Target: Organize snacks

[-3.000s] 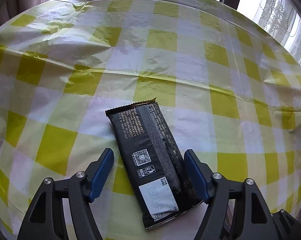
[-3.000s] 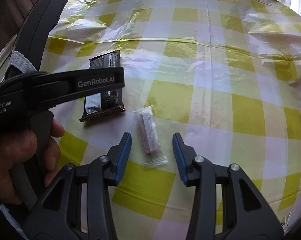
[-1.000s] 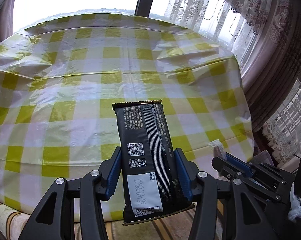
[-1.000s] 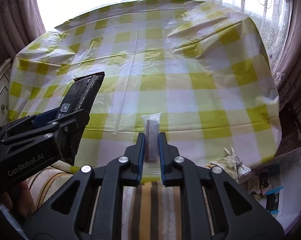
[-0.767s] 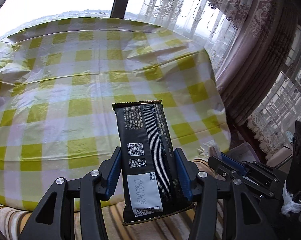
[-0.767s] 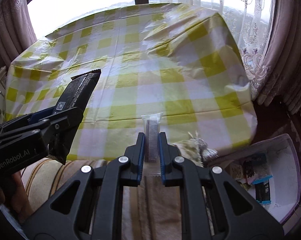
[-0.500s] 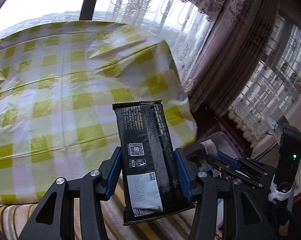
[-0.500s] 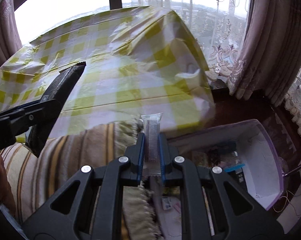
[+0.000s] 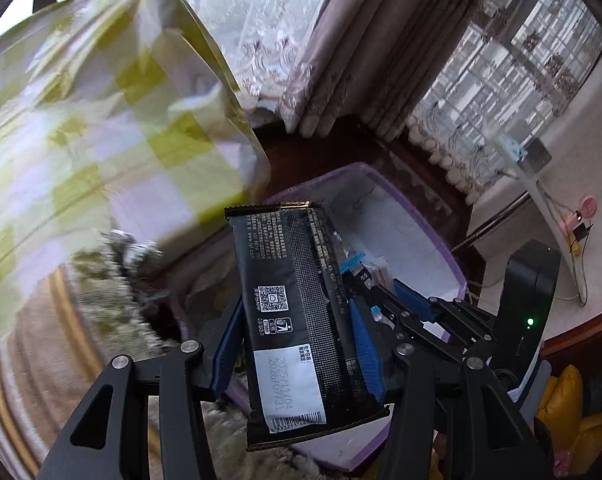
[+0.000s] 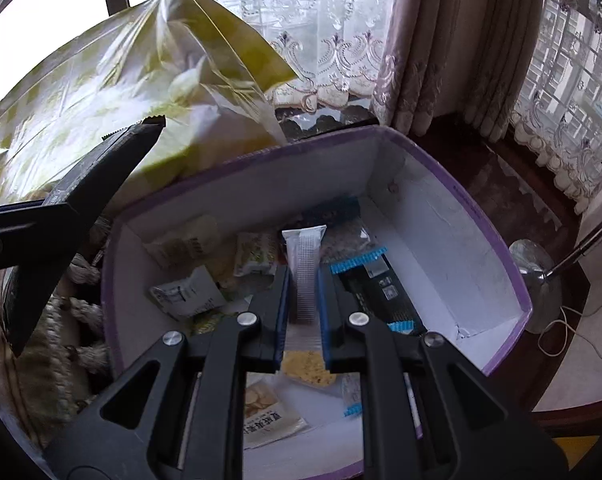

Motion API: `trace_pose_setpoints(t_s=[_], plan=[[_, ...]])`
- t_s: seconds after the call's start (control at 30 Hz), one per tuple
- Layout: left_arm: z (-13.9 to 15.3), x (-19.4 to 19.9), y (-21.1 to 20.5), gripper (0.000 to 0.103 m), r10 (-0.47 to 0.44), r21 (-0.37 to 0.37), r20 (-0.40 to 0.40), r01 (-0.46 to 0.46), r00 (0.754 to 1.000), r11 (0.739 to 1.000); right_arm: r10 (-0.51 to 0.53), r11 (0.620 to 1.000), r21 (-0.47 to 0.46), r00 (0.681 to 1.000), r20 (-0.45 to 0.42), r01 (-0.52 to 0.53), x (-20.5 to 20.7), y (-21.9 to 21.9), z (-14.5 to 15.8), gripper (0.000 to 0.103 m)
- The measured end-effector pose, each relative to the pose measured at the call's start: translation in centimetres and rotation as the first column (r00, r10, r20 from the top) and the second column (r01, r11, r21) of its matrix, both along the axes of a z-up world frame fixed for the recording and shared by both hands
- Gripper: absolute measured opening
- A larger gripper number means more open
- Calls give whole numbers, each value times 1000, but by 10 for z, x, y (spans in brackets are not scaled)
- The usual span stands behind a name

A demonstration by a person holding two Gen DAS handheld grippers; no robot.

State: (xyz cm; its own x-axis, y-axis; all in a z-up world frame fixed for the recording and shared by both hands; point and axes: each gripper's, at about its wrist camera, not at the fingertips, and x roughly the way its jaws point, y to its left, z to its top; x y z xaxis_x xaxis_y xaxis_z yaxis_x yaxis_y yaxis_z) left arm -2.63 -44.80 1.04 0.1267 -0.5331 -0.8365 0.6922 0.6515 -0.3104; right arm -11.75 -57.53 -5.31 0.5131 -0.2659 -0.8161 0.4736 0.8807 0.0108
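Black snack bar [image 9: 297,312] clamped in left tool [image 9: 297,336], clear sachet [image 10: 304,276] in right tool [image 10: 304,300].

black snack bar [image 9: 297,316]: upright, held | clear wafer packet [image 10: 304,276]: held over purple-rimmed box [image 10: 441,216]

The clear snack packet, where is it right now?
In the right wrist view, the clear snack packet is clamped in the right hand-held gripper, hanging over the open purple-rimmed box of snacks beside the checked table.
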Motion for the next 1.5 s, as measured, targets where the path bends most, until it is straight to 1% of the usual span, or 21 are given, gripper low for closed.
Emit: trace_pose_setpoints(t_s=[0.1, 0.17, 0.3, 0.33, 0.4, 0.47, 0.5, 0.57, 0.63, 0.7, 0.77, 0.9, 0.97, 1.03, 1.07, 1.1, 1.17, 1.3, 1.37, 1.5], plan=[[-14, 0, -22, 52, -10, 48, -20, 11, 1000, 999, -19, 1000, 11, 1000, -2, 19, -2, -11, -7, 17], [-22, 1, -32, 52, -9, 80, -32, 12, 999, 997, -40, 999, 13, 999, -2, 40, -4, -15, -9, 19], [-33, 8, -38, 53, 32, 109, -52, -26, 998, 994, -54, 998, 27, 999, -5, 54, -5, -19, -12, 19], [-36, 9, -38, 54, 45, 113, -63, -38, 997, 993, -56, 998, 29, 998, -8, 56, -5, -20, -12, 21], [-41, 12, -31, 57, 73, 118, -98, -61, 993, 991, -57, 998, 35, 998, -9, 58, -6, -22, -13, 33], [-40, 12, -21, 57, 87, 105, -130, -73, 988, 992, -59, 998, 32, 998, -1, 59, -10, -19, -8, 52], [-36, 10, -14, 57, 86, 87, -136, -75, 987, 993, -61, 998, 28, 998, 4, 61, -13, -17, -3, 55], [-23, 2, 1, 57, 74, 54, -111, -68, 991, 996, -65, 998, 15, 998, 17, 65, -18, -12, 6, 65], [-12, -7, 21, 61, 68, 17, -103, -67, 992, 998, -67, 998, -1, 997, 26, 67, -25, -7, 16, 71], [-5, -15, 41, 70, 63, -25, -95, -66, 993, 998, -62, 998, -14, 998, 32, 63, -32, 0, 26, 71], [-3, -18, 53, 72, 71, -39, -89, -75, 993, 996, -58, 998, -25, 998, 38, 59, -36, 7, 35, 72], [-4, -19, 71, 74, 70, -129, -118, -85, 991, 988, -44, 998, -30, 998, 46, 46, -46, 22, 50, 72], [-5, -19, 70, 74, 59, -121, -107, -72, 993, 990, -29, 999, -45, 999, 39, 31, -47, 29, 54, 72], [-5, -23, 64, 78, 42, -91, -82, -50, 996, 995, -24, 998, -59, 999, 32, 26, -46, 33, 57, 72], [-3, -24, 61, 84, 30, -84, -75, -36, 997, 996, -24, 998, -65, 999, 27, 26, -45, 34, 58, 72], [-3, -25, 58, 88, 22, -81, -73, -28, 997, 996, -24, 997, -68, 999, 23, 26, -44, 35, 59, 72], [-2, -26, 56, 91, 28, -71, -72, -33, 997, 997, -21, 997, -74, 1000, 17, 22, -43, 36, 61, 72], [-5, -29, 49, 100, 19, -69, -64, -23, 998, 997, -22, 996, -90, 1000, 7, 22, -43, 36, 64, 72], [-6, -31, 46, 102, 16, -57, -57, -20, 998, 998, -25, 995, -95, 1000, 3, 25, -43, 35, 64, 72], [-7, -29, 43, 103, 27, -49, -56, -29, 998, 998, -24, 995, -98, 1000, -2, 23, -45, 34, 64, 72]])
